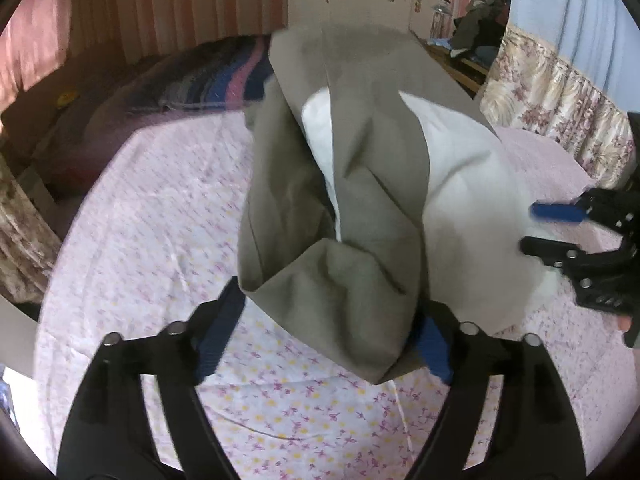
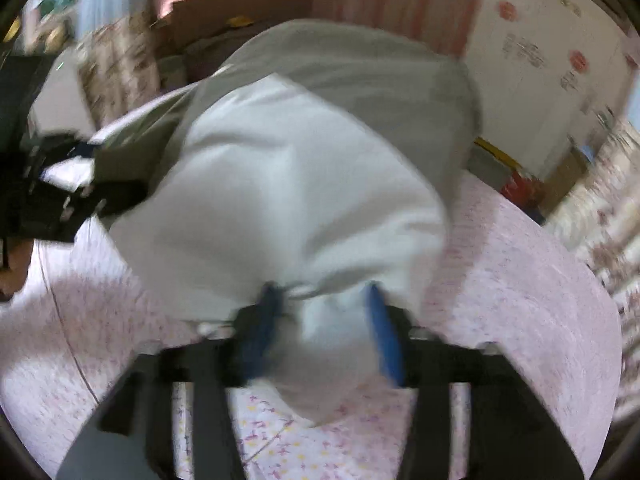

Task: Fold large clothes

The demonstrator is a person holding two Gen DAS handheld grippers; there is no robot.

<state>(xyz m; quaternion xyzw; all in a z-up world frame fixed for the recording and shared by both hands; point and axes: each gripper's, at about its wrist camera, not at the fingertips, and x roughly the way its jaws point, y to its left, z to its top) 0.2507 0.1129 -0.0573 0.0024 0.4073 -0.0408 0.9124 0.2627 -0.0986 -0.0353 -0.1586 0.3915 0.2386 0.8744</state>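
A large grey-and-white garment hangs bunched above the bed. In the left wrist view my left gripper has its blue-padded fingers wide apart, and a grey fold of the garment sags between them. My right gripper shows at the right edge, against the garment's white part. In the blurred right wrist view the garment fills the middle, and my right gripper has white cloth bunched between its blue pads. The left gripper shows at the left edge there.
The bed sheet is pink with small flowers. A dark striped pillow lies at the bed's head. Floral curtains hang at the right. A cluttered table stands by the far wall.
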